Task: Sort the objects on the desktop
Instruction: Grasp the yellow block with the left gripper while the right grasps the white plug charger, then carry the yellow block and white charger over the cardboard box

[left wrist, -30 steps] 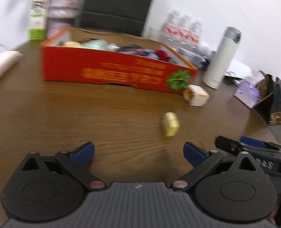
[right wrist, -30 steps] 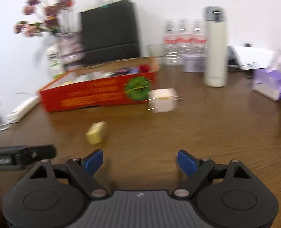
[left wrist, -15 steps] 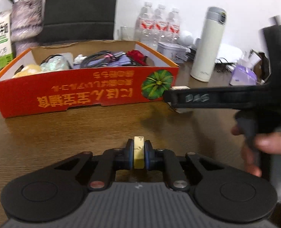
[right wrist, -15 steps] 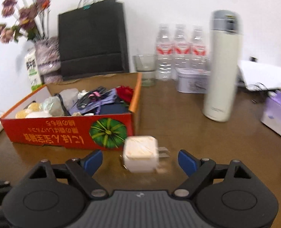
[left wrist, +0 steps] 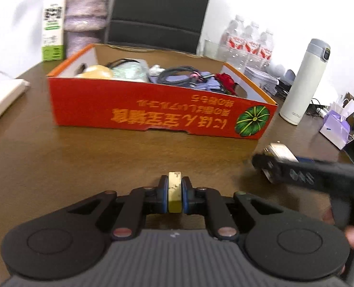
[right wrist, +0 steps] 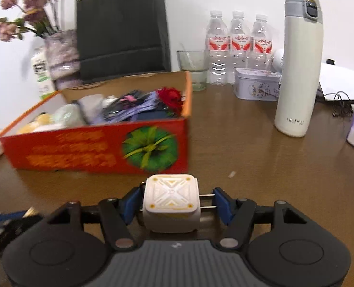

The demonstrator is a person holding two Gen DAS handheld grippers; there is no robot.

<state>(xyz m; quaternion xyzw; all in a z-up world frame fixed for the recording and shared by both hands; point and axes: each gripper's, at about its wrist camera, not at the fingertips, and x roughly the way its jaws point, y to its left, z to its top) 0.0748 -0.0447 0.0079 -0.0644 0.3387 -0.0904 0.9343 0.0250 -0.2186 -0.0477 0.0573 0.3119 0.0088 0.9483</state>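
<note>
The left wrist view alone shows the pale yellow rectangular eraser-like block point(left wrist: 174, 192), pinched edge-on between the blue pads of the left gripper point(left wrist: 174, 195), whose jaws are drawn nearly together and clamped on it just above the dark brown wooden table point(left wrist: 81, 162); from the right wrist view that block cannot be made out, only a blurred dark part of the other tool at the lower left edge. The right wrist view in turn gives the clear look at the white cube-shaped plug adapter with a moulded X pattern on top point(right wrist: 170, 199): it sits between the blue pads of the right gripper point(right wrist: 174, 202), jaws about a cube's width apart, the left pad against its side and the right pad touching the tips of its two metal prongs, so the jaws are closed on it. In the left wrist view the same adapter point(left wrist: 281, 151) is only a blurred pale lump behind the dark bar of the right gripper point(left wrist: 303, 169). Both views take in the open red cardboard box with a green pumpkin print point(left wrist: 157, 117), full of cables and soft items, standing on the table beyond both grippers, with the tall white insulated flask point(right wrist: 296, 71) upright to its right; only the right wrist view shows the dried pink flowers point(right wrist: 21, 9) behind the box
</note>
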